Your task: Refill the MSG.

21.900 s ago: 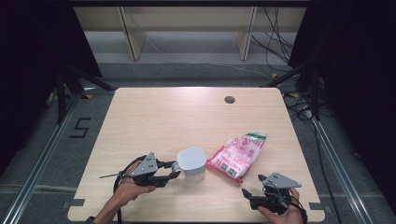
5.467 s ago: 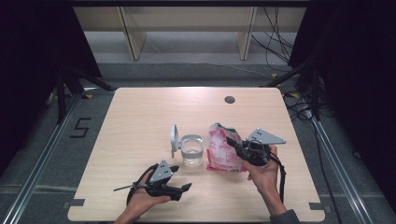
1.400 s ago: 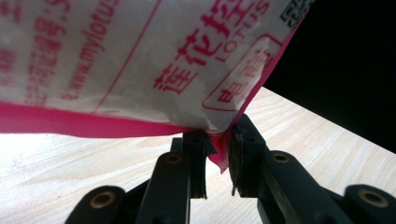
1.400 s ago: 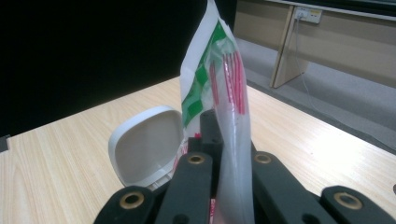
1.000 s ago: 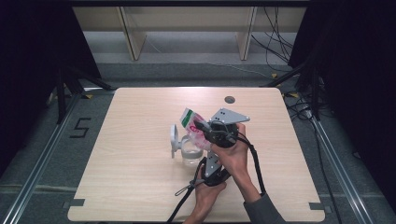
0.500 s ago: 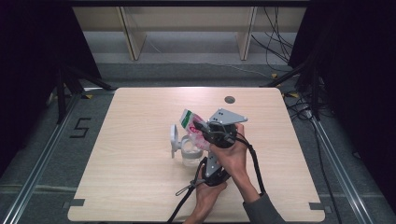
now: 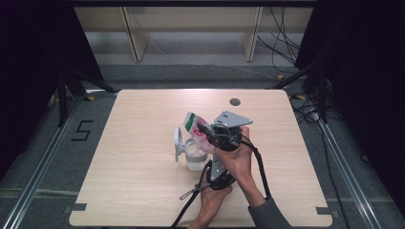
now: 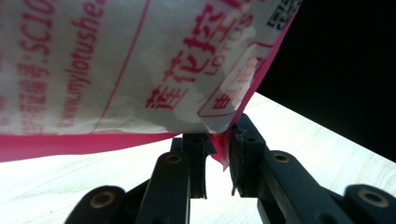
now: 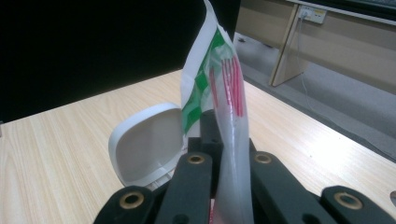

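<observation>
A pink and white snack bag with a green top edge hangs tilted above a clear plastic container, whose white flip lid stands open. My right gripper is shut on the bag's upper part; in the right gripper view the bag rises from between the jaws of this gripper, with the lid behind. From below, my left gripper points up at the bag. In the left gripper view the bag's pink bottom corner sits pinched between that gripper's tips.
The wooden table has a small dark grommet hole near its far edge. Cables trail from both grippers toward the front edge. Beyond the table are floor rails, shelving legs and loose cables.
Since several seconds ago the right gripper has carried the bag left over the container, and the left gripper has come from the front edge up under the bag. Nothing has moved in the last second.
</observation>
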Demonstrator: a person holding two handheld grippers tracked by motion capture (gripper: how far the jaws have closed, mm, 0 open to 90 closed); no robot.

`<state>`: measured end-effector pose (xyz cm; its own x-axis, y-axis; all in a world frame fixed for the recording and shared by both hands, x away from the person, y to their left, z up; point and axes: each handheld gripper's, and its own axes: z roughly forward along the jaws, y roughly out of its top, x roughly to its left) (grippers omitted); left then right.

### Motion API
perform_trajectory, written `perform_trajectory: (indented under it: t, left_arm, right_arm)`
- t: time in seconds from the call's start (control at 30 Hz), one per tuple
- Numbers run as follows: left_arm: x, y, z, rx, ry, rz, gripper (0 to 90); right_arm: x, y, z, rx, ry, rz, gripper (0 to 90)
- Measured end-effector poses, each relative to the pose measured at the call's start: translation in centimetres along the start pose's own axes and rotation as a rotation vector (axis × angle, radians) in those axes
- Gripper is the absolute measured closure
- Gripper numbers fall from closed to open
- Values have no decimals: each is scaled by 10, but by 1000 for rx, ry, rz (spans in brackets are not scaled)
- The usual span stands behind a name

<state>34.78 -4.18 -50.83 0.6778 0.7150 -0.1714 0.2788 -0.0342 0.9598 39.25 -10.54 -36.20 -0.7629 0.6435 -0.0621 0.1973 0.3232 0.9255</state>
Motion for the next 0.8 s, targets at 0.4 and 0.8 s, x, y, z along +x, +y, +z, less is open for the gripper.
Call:
perform_trajectory:
  t: [0.4, 0.8]
  left_arm:
    - [-1, 1, 0, -3, 1, 4, 775]
    - [-2, 1, 0, -6, 4, -1, 775]
  right_arm:
    - [2, 1, 0, 4, -5, 2, 900]
    - [1, 1, 0, 0, 0, -12, 900]
